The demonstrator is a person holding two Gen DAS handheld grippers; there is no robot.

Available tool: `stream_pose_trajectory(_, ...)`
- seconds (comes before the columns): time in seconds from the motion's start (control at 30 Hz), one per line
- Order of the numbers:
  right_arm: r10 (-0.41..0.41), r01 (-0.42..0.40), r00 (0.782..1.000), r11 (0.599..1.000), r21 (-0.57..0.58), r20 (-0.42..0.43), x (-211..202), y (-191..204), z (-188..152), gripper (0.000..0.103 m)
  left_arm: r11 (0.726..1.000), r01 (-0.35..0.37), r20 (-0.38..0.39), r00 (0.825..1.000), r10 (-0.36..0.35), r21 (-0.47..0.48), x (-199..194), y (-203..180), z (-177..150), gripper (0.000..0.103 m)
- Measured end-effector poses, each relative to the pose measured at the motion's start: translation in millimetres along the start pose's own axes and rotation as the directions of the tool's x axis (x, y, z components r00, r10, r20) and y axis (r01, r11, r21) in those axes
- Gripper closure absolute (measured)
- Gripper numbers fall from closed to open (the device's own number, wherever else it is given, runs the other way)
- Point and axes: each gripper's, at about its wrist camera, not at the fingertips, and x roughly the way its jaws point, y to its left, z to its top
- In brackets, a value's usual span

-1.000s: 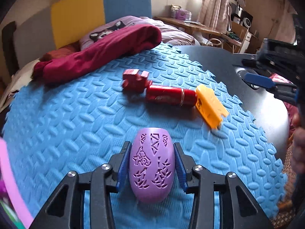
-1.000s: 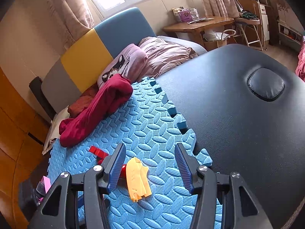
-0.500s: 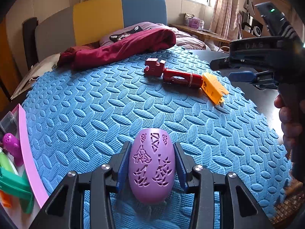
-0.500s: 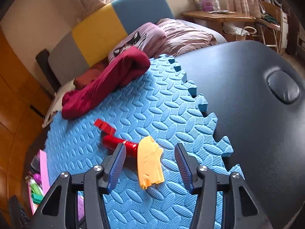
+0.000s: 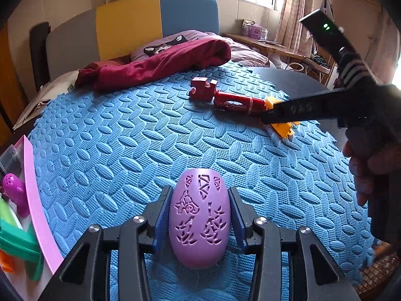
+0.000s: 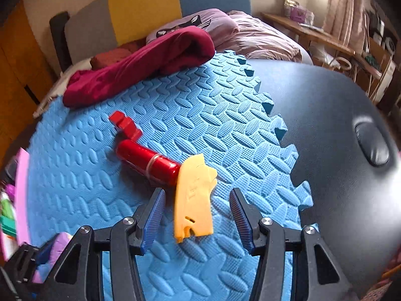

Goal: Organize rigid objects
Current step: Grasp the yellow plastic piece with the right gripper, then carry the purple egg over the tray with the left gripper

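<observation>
My left gripper (image 5: 199, 215) is shut on a purple egg-shaped case with cut-out patterns (image 5: 199, 215), held just above the blue foam mat (image 5: 125, 138). My right gripper (image 6: 195, 215) is open, its jaws either side of a yellow plastic piece (image 6: 194, 200) that lies on the mat. A red cylinder (image 6: 150, 163) touches the yellow piece, and a red block (image 6: 125, 125) lies beyond it. In the left wrist view the right gripper's body partly hides the yellow piece (image 5: 283, 128), beside the red cylinder (image 5: 238, 102) and red block (image 5: 201, 90).
A pink-rimmed tray (image 5: 37, 200) with green and purple items sits at the mat's left edge. A dark red cloth (image 6: 140, 67) lies at the mat's far side. A black padded table (image 6: 338, 138) extends to the right. Pillows and a headboard are behind.
My right gripper has come down and forward so the yellow piece now sits between its open jaws. My left gripper has drawn back towards the tray side, still holding the purple case.
</observation>
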Motion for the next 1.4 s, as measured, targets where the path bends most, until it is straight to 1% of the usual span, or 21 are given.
stream_pose_trajectory(0.03, -0.024, 0.025, 1.000, 0.999, -0.025, 0.015, 0, 3, -1, 0.074, 1.000, 0.003, -0.001, 1.000, -0.003, -0.003, 0, 1, 0, 0.059)
stream_pose_trajectory(0.07, -0.027, 0.028, 0.999, 0.999, -0.043, 0.023, 0, 6, -1, 0.077, 1.000, 0.004, 0.001, 1.000, -0.004, -0.004, 0, 1, 0, 0.059)
stream_pose_trajectory(0.17, -0.034, 0.036, 0.999, 0.997, -0.067, 0.034, -1, 12, -4, 0.077, 1.000, 0.005, 0.000, 1.000, -0.005, -0.006, -1, 0, 0, 0.059)
stream_pose_trajectory(0.3, 0.006, -0.006, 1.000, 1.000, -0.009, 0.023, 0, 4, -4, 0.076, 1.000, 0.007, -0.002, 1.000, -0.007, -0.008, -1, 0, 0, 0.059)
stream_pose_trajectory(0.5, 0.006, -0.006, 0.999, 1.000, -0.006, 0.054, 0, 6, -7, 0.075, 1.000, 0.005, -0.002, 1.000, -0.005, -0.007, -1, -1, 1, 0.059)
stream_pose_trajectory(0.57, -0.009, 0.009, 0.997, 1.000, -0.001, 0.072, 0, 7, -8, 0.075, 1.000, 0.005, -0.002, 1.000, -0.005, -0.007, -1, -1, 1, 0.059)
stream_pose_trajectory(0.67, -0.064, 0.066, 0.992, 0.998, -0.016, 0.108, 1, 16, -9, 0.076, 1.000, 0.006, -0.002, 1.000, -0.006, -0.009, -1, -1, 1, 0.059)
stream_pose_trajectory(0.73, -0.084, 0.087, 0.988, 0.996, -0.024, 0.128, 1, 19, -9, 0.076, 1.000, 0.010, -0.003, 1.000, -0.011, -0.015, -1, 1, 2, 0.059)
stream_pose_trajectory(0.8, -0.089, 0.095, 0.986, 0.995, -0.040, 0.143, 2, 21, -9, 0.076, 1.000, 0.011, -0.010, 1.000, -0.011, -0.028, -3, 2, 2, 0.059)
stream_pose_trajectory(0.87, -0.073, 0.078, 0.987, 0.996, -0.031, 0.141, 3, 19, -8, 0.076, 0.998, 0.012, -0.026, 1.000, -0.013, -0.065, -7, 5, 2, 0.059)
stream_pose_trajectory(0.93, -0.063, 0.067, 0.988, 0.997, -0.024, 0.141, 4, 17, -8, 0.075, 0.997, 0.004, -0.030, 1.000, -0.007, -0.083, -12, 6, 1, 0.059)
stream_pose_trajectory(1.0, -0.067, 0.072, 0.988, 0.997, -0.027, 0.142, 4, 18, -8, 0.075, 0.997, -0.014, -0.009, 1.000, 0.014, -0.082, -22, 7, 0, 0.059)
stream_pose_trajectory(1.23, -0.067, 0.072, 0.987, 0.997, -0.026, 0.146, 4, 18, -8, 0.075, 0.994, -0.019, 0.085, 0.996, 0.028, -0.112, -65, 16, 10, 0.059)
stream_pose_trajectory(1.4, -0.067, 0.072, 0.987, 0.997, -0.026, 0.146, 3, 18, -8, 0.075, 0.991, -0.028, 0.115, 0.992, 0.043, -0.132, -85, 23, 12, 0.059)
